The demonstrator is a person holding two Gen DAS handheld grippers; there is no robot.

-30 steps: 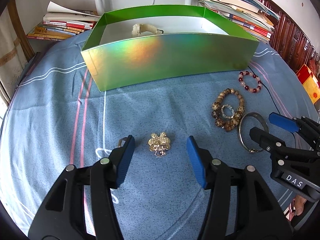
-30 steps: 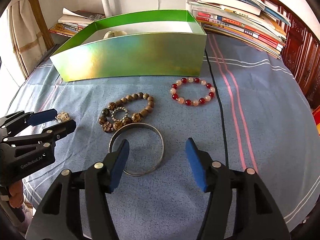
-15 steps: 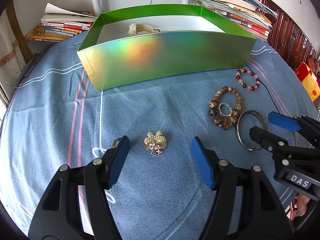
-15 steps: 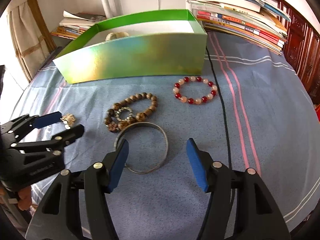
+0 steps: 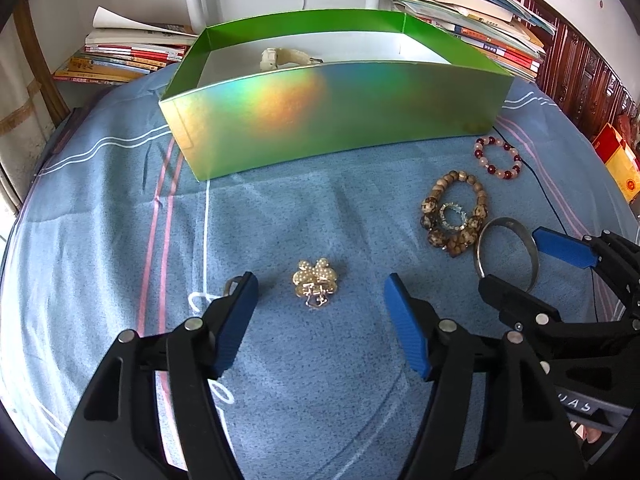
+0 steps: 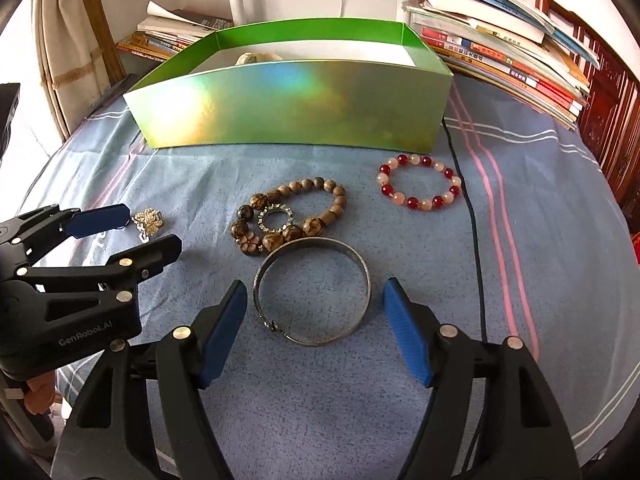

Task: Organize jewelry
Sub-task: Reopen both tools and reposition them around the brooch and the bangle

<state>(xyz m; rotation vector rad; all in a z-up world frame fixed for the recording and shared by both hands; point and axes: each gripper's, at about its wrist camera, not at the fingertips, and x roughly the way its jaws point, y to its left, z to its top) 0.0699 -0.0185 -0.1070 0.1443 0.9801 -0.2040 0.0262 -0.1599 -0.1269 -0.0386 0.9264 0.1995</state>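
We hold two black grippers with blue pads over a blue cloth (image 5: pixel 100 220) with pink and white stripes. Nearest us, our left gripper (image 5: pixel 320 296) stands with its jaws spread apart and gripping nothing; they have just been opening. A small gold, pearl-studded brooch (image 5: pixel 315 282) lies on the cloth between the pads, touching neither. A little metal ring (image 5: pixel 230 283) peeks out just behind the left pad.

Our right gripper (image 6: pixel 314 300) is likewise released, its jaws having just opened wider. A silver metal bangle (image 6: pixel 312 292) lies flat on the cloth between its pads, and neither pad presses on it.

Just beyond the bangle, and touching its far rim, lies a brown wooden bead bracelet (image 6: pixel 288 216), with a small sparkly ring (image 6: pixel 276 218) resting inside its loop. Farther off and to the right sits a red and pale pink bead bracelet (image 6: pixel 418 186), apart from the others. A thin black cable (image 6: pixel 474 232) runs across the cloth beside it.

Beyond the jewelry stands an open, shiny green box (image 6: pixel 288 112) with a white interior. A cream-coloured piece (image 5: pixel 280 58) lies inside it; we cannot tell what it is. Behind the box, stacks of books (image 6: pixel 500 52) rest against the wall.
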